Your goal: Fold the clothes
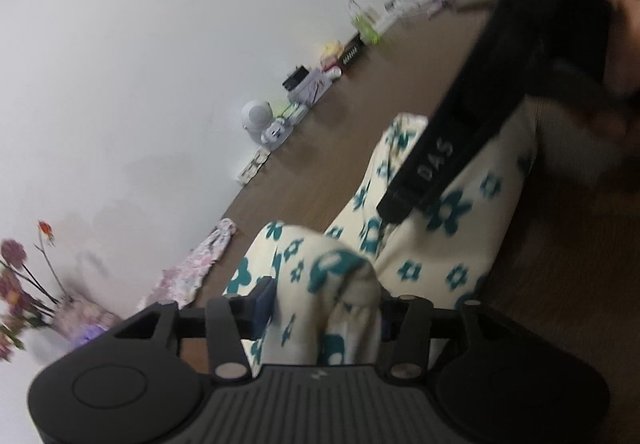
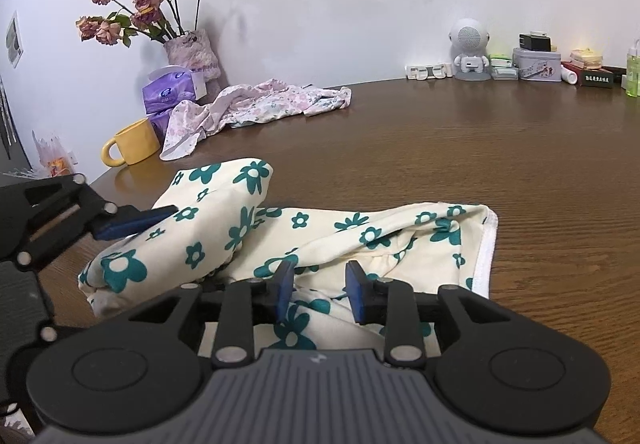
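Note:
A cream garment with teal flowers [image 2: 360, 236] lies crumpled on the brown table [image 2: 480, 164]. My right gripper [image 2: 320, 290] hovers at its near edge. Its blue pads stand apart, with flat cloth under the gap and nothing pinched. At the left, a blue pad [image 2: 136, 222] of my left gripper lies against a raised fold. The left wrist view is blurred and tilted. There a bunch of the garment [image 1: 344, 284] fills the gap of my left gripper [image 1: 326, 308], whose jaws stand fairly wide. A black bar [image 1: 432, 164] of the right-hand tool crosses above it.
A pink floral garment [image 2: 260, 104] lies at the back left beside a yellow mug [image 2: 132, 144], purple tissue packs [image 2: 172, 92] and a vase of dried roses [image 2: 192, 52]. A white astronaut figure [image 2: 470, 48], tins and boxes [image 2: 536, 64] line the back wall.

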Action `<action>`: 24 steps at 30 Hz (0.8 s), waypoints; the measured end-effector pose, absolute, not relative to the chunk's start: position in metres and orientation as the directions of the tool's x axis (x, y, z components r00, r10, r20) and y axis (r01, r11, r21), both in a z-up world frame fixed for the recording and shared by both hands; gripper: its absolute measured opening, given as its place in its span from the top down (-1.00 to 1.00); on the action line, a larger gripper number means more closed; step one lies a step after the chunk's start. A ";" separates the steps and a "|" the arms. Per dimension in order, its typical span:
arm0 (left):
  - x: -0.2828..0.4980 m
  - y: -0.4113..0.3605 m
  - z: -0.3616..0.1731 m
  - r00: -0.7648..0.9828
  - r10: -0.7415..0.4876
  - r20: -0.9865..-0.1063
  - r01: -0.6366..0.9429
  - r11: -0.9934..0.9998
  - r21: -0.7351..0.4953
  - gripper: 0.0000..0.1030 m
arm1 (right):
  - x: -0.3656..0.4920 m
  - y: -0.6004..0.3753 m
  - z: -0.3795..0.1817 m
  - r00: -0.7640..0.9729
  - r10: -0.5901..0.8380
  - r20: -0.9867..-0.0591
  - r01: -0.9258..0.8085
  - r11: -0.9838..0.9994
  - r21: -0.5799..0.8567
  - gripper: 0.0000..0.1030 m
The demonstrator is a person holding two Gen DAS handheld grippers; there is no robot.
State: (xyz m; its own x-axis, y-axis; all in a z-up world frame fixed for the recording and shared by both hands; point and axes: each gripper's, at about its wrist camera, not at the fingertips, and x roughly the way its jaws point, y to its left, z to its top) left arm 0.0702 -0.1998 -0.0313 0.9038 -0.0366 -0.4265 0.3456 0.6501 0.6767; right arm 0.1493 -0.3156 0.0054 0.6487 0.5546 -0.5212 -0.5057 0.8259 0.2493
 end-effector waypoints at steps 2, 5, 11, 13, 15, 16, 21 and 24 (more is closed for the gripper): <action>0.064 -0.197 -0.022 0.904 -0.062 -0.422 0.347 0.684 0.642 0.02 | 0.148 -0.319 0.008 0.653 0.554 -0.516 -0.496 0.828 0.262 0.45; 0.055 -0.187 -0.007 0.904 -0.104 -0.414 0.347 0.744 0.571 0.02 | 0.144 -0.323 0.013 0.670 0.542 -0.508 -0.481 0.838 0.259 0.45; 0.046 -0.154 0.022 0.862 -0.211 -0.460 0.393 0.852 0.347 0.02 | 0.131 -0.317 0.029 0.675 0.584 -0.451 -0.501 0.812 0.300 0.45; 0.039 -0.142 0.024 0.861 -0.206 -0.465 0.374 0.876 0.305 0.02 | 0.125 -0.310 0.035 0.667 0.606 -0.433 -0.526 0.795 0.303 0.45; 0.032 -0.129 0.026 0.860 -0.201 -0.469 0.353 0.898 0.262 0.03 | 0.121 -0.301 0.040 0.654 0.625 -0.427 -0.545 0.780 0.307 0.45; 0.028 -0.123 0.027 0.859 -0.199 -0.472 0.342 0.908 0.240 0.04 | 0.119 -0.297 0.039 0.652 0.624 -0.431 -0.547 0.781 0.303 0.45; 0.031 -0.088 0.024 0.837 -0.214 -0.504 0.306 0.946 0.106 0.33 | 0.110 -0.278 0.037 0.645 0.617 -0.452 -0.554 0.784 0.280 0.45; 0.034 -0.079 0.016 0.826 -0.222 -0.519 0.307 0.948 0.082 0.34 | 0.107 -0.270 0.029 0.658 0.586 -0.473 -0.539 0.805 0.249 0.48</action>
